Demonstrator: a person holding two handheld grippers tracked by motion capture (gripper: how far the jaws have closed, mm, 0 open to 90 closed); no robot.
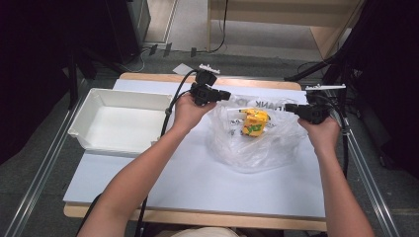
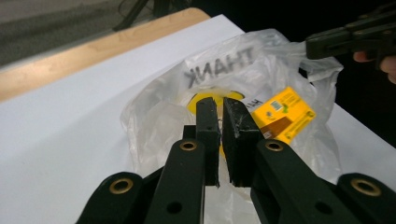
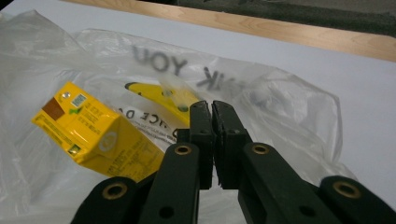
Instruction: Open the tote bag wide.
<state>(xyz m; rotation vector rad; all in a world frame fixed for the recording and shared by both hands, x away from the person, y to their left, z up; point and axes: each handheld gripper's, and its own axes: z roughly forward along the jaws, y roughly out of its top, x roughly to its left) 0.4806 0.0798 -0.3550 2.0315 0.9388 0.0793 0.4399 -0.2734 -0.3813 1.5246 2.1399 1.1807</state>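
High view shows you holding the plastic bag [image 1: 257,143] by its two edges: left gripper [image 1: 225,94] and right gripper [image 1: 291,107] both pinch film. The yellow carton [image 1: 254,122] lies inside. Next, I think, lift evenly.

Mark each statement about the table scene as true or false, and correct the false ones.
1. A yellow carton lies inside the clear plastic bag. True.
2. The left tool and the right tool each pinch the bag's edge. True.
3. The white rectangular tray holds the carton. False: the tray is empty and stands to the left of the bag.
4. The bag carries no print. False: dark letters reading THANK YOU show on it.
5. Both tools' jaws stand wide open. False: both are closed on the plastic.
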